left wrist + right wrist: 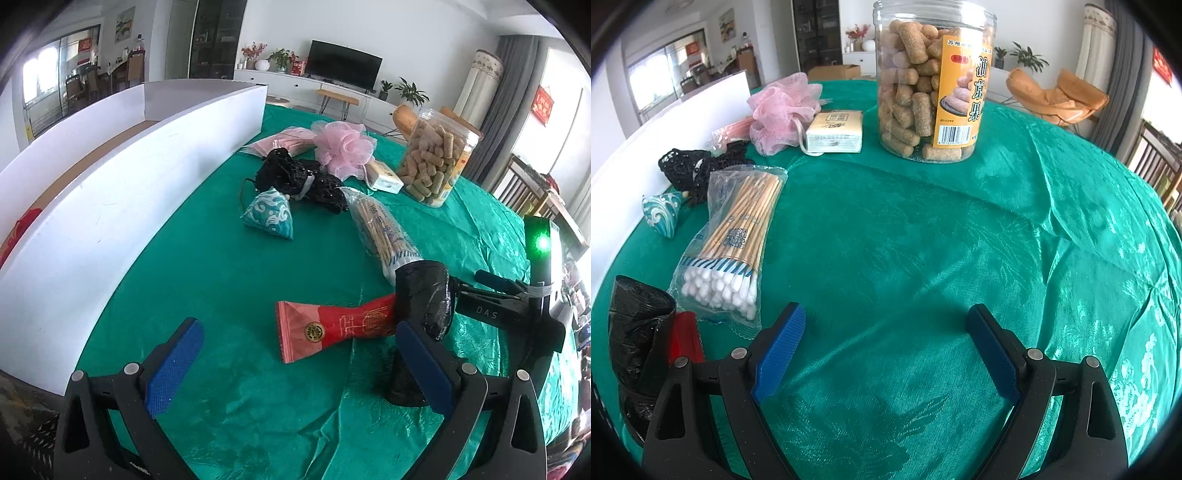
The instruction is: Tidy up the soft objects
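My left gripper (299,365) is open over the green tablecloth with nothing between its pads. Just ahead lies a red paper packet (332,328), and a black bin-bag roll (424,299) rests on its right end, close to my right-hand finger (424,365). Further off lie a bag of cotton swabs (380,232), a teal patterned pouch (271,218), black lace cloth (299,181) and a pink mesh sponge (343,147). My right gripper (888,350) is open over bare cloth. The swabs (731,240), roll (639,332) and pouch (663,214) lie to its left.
A long white box (110,184) runs along the table's left side. At the back stand a clear jar of snacks (931,85) and a tissue pack (834,133). A pink flat packet (288,142) lies by the sponge. The right gripper's black body (487,314) shows at the right.
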Available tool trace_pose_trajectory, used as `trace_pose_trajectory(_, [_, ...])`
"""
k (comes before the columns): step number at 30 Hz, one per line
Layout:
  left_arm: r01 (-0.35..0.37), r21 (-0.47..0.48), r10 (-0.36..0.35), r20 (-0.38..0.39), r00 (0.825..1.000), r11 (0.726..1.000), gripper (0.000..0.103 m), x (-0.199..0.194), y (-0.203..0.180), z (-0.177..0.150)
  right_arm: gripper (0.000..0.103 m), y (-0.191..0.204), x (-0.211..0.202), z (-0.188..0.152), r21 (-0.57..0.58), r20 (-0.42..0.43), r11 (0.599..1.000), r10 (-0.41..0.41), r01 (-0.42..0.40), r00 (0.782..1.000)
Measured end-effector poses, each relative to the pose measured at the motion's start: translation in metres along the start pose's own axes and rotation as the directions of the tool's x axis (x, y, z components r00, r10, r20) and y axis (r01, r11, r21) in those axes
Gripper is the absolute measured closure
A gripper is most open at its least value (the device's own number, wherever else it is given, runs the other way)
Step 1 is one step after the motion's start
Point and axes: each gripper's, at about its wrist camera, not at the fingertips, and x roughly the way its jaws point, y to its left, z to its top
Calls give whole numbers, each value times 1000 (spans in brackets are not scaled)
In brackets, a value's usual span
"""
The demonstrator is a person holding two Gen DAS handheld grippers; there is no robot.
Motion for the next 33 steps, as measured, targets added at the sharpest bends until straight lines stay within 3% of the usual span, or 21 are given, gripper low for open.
trace_pose_trajectory(7, [18,-43,-17,8,1000,999,0,-3,9,0,11,0,0,0,0,0,1000,-1,1,1000])
trace_pose_trajectory(16, [-2,27,2,-7,1000,1000,0,1,-4,-2,11,0,0,0,0,0,1000,-1,1,1000])
trace_pose_trajectory(33, [23,-14,-23,-11,1000,1000,0,2,3,0,12,0,0,0,0,0,1000,-1,1,1000])
